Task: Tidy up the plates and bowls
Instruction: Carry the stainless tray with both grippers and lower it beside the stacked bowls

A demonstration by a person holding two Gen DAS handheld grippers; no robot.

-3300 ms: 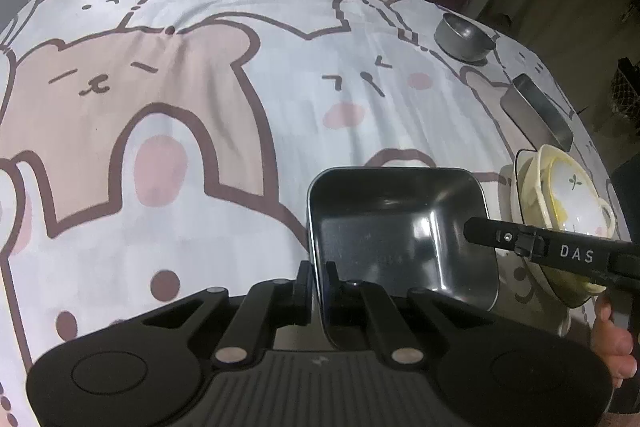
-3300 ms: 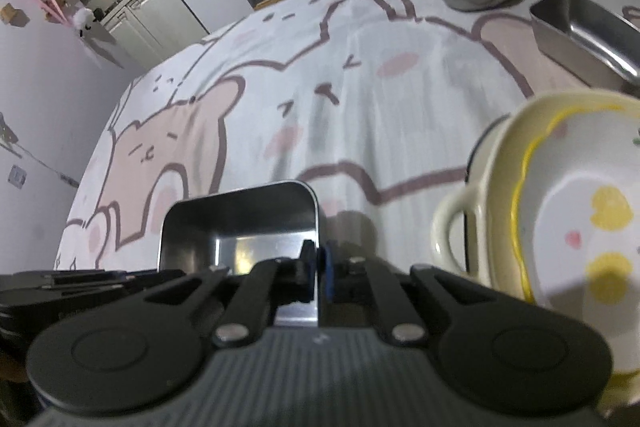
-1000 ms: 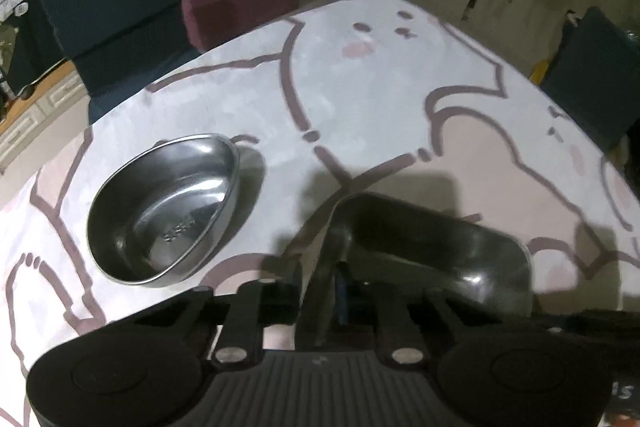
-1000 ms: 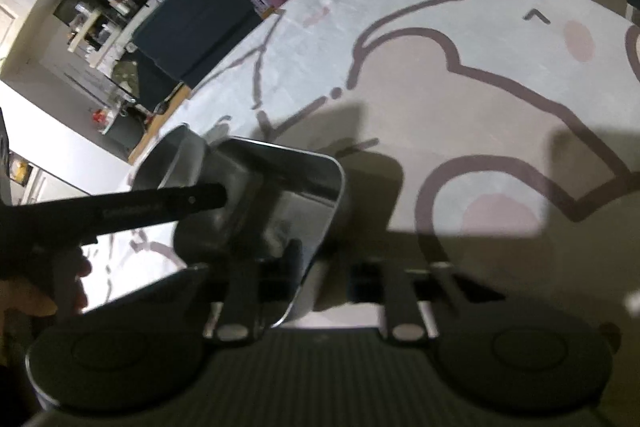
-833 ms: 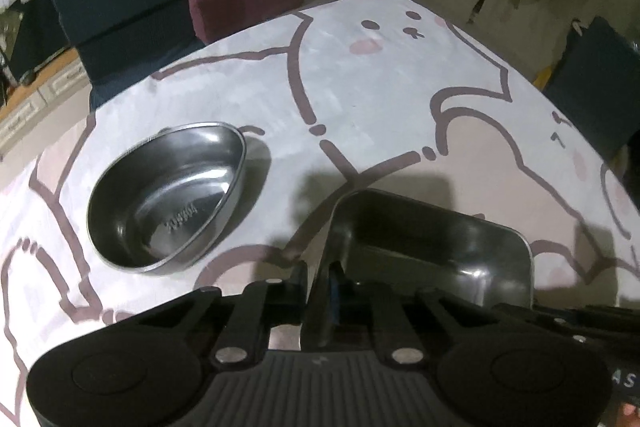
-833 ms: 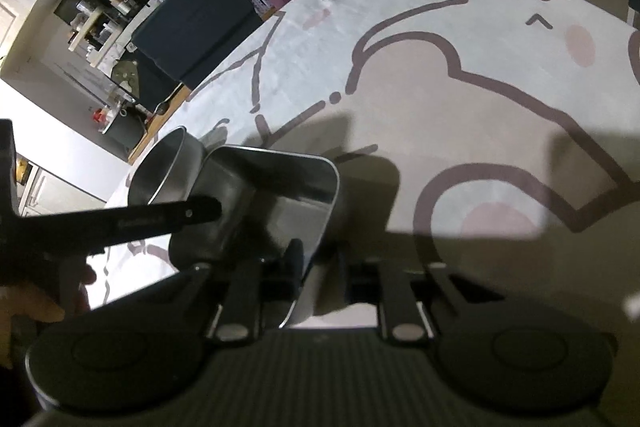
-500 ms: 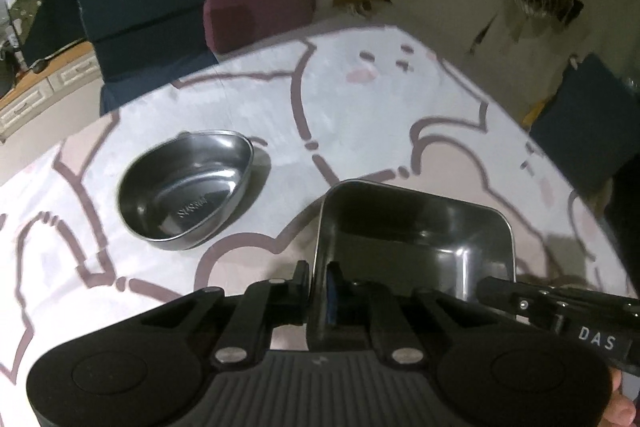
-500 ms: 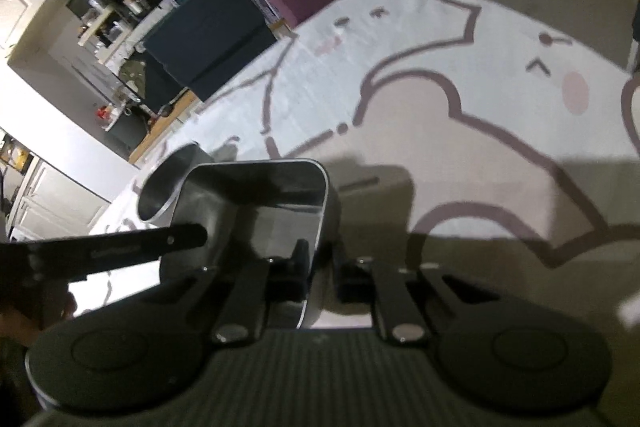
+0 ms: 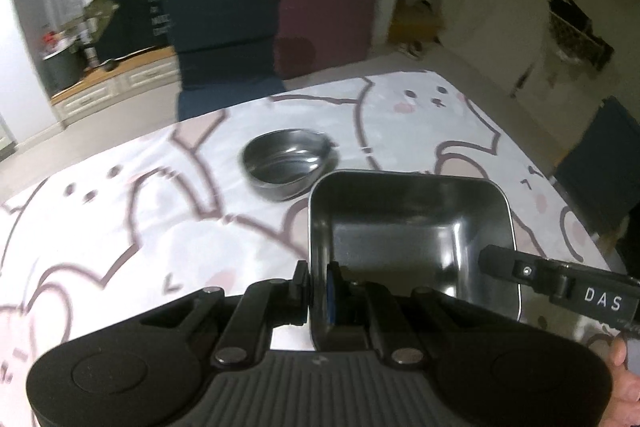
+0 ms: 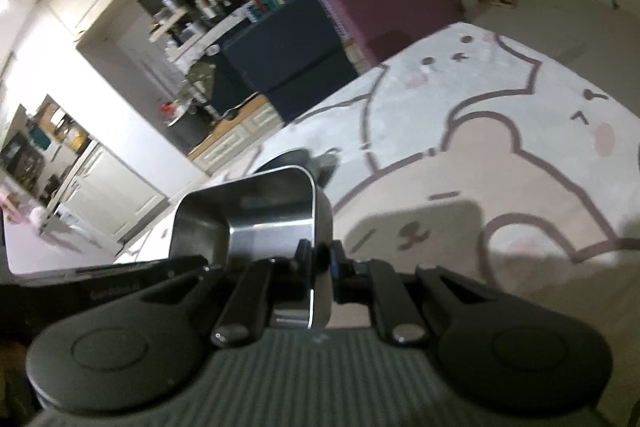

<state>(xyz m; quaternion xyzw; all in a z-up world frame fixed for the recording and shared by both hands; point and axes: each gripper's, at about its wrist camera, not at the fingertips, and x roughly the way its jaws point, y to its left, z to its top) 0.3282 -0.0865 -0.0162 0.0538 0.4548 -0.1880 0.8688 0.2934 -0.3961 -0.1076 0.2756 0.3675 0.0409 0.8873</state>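
Right now both grippers clamp one steel rect tray [image 9: 412, 223]: left gripper [image 9: 318, 285] pinched tight on its near-left wall at lower centre of frame, right gripper [image 10: 320, 259] pinched on opposite wall, lower centre in its view. Tray sits centre-right w/ the bear-print tablecloth [image 9: 120, 211] beneath. Round steel bowl [image 9: 286, 161] rests on the cloth just above-left of tray, mid-frame.

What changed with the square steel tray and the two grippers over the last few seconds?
The square steel tray was carried from beside the yellow ceramic dish toward the round steel bowl and now hangs clear of the tablecloth. The left gripper and right gripper, briefly loosened, have just closed on opposite walls again. The bowl stayed put.
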